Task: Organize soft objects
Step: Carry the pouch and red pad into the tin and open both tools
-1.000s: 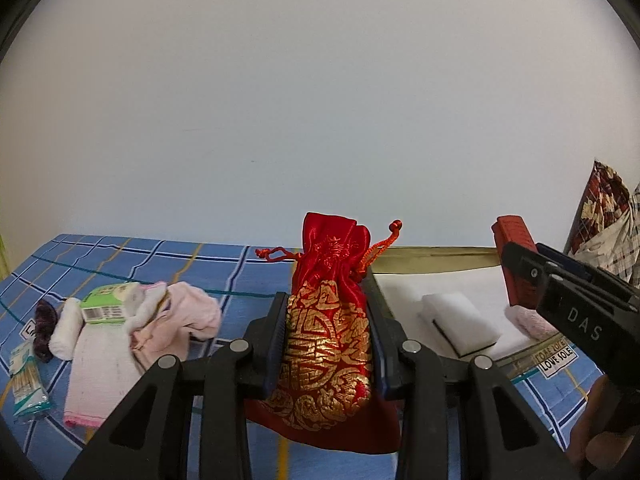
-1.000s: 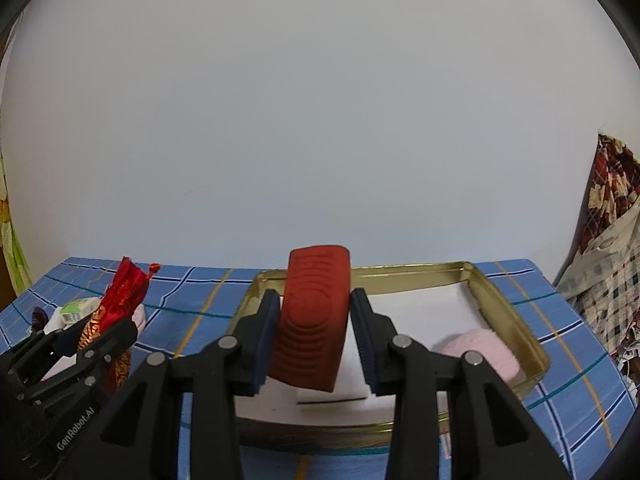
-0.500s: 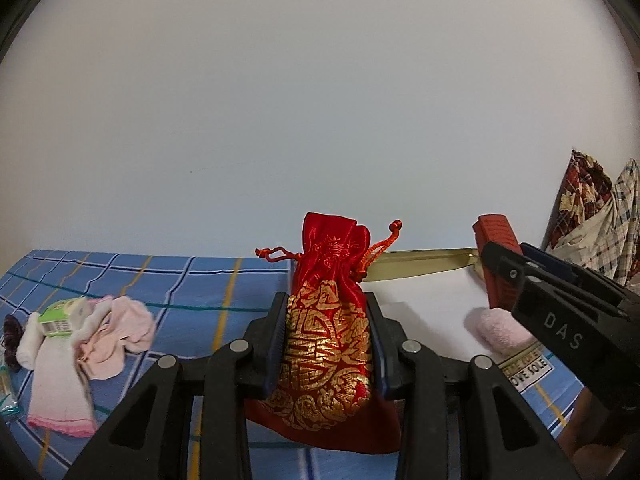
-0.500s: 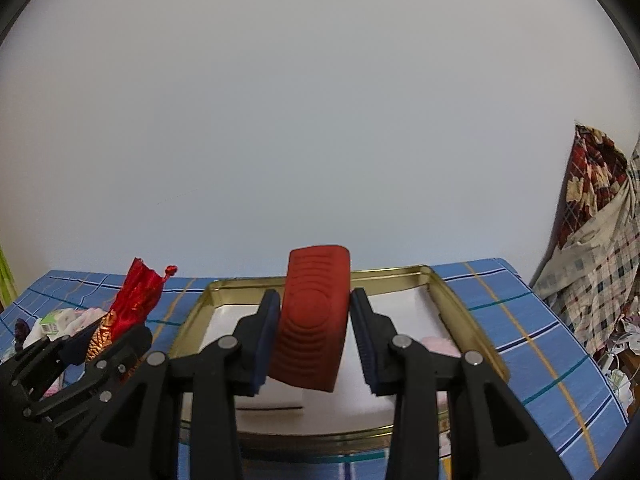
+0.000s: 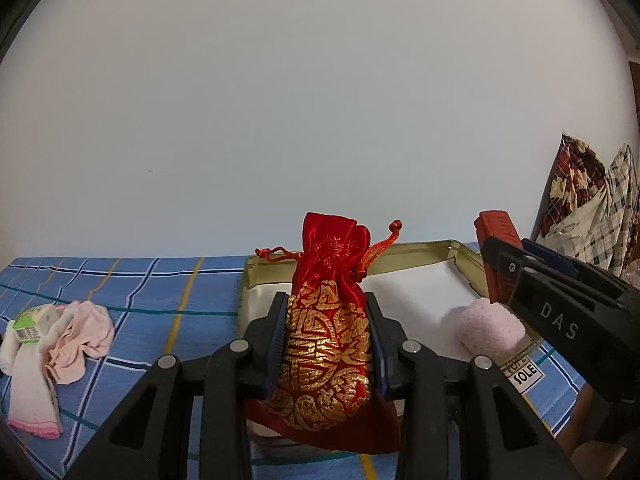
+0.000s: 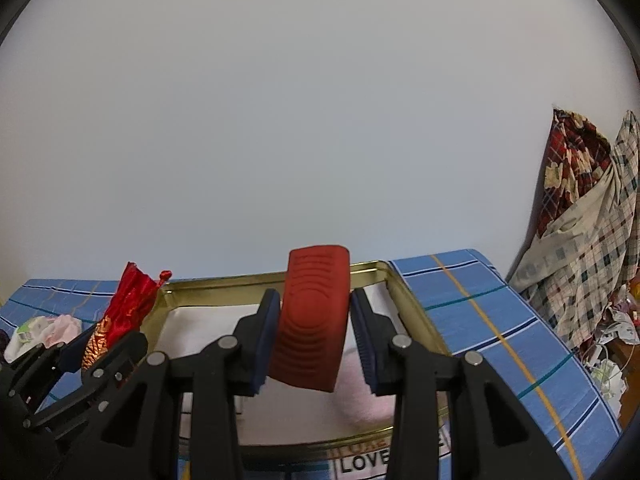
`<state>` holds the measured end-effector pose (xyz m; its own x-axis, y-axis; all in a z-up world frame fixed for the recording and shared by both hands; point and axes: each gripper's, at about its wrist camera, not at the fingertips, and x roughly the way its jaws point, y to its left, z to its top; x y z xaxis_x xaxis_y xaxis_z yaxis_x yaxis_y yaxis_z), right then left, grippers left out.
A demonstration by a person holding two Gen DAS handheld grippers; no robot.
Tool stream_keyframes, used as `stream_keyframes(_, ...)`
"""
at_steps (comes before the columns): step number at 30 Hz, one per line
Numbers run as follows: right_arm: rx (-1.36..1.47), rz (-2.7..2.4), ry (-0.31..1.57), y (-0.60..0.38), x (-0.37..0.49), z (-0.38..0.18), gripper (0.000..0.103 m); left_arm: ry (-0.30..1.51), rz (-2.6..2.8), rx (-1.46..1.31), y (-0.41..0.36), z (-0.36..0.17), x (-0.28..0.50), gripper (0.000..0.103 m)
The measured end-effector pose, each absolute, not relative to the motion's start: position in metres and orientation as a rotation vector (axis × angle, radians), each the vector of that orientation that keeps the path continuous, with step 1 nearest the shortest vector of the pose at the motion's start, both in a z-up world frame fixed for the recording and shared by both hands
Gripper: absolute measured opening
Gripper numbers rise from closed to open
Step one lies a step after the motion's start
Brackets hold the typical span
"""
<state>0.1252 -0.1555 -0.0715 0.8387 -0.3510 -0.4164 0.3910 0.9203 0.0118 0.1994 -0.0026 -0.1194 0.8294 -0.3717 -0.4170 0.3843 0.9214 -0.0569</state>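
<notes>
- Both grippers have carried their loads from beside the gold tray [image 5: 420, 249] to over it.
- Red pouch [image 5: 328, 336]: soft, slippery satin, pinched mid-body by left gripper [image 5: 327, 344], above the tray's left edge.
- Right gripper [image 6: 314, 340] clamps red ribbed block [image 6: 312, 320] over pink towel [image 5: 484, 328].

1. A plain pale wall [image 5: 320, 100] fills most of both views, evenly lit.
2. The surface [image 6: 480, 320] wears a blue cloth with white, yellow and teal stripes.
3. At the right edge hang patterned fabrics [image 6: 580, 200]: dark red floral beside checked cream.
</notes>
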Motion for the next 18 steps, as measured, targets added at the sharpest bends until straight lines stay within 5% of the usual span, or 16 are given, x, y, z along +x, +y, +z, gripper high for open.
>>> stream_keyframes(18,0.126,-0.412,0.496,-0.193,0.129,-0.086,0.037,0.493,-0.416,0.078,-0.034,-0.136,0.238,0.038)
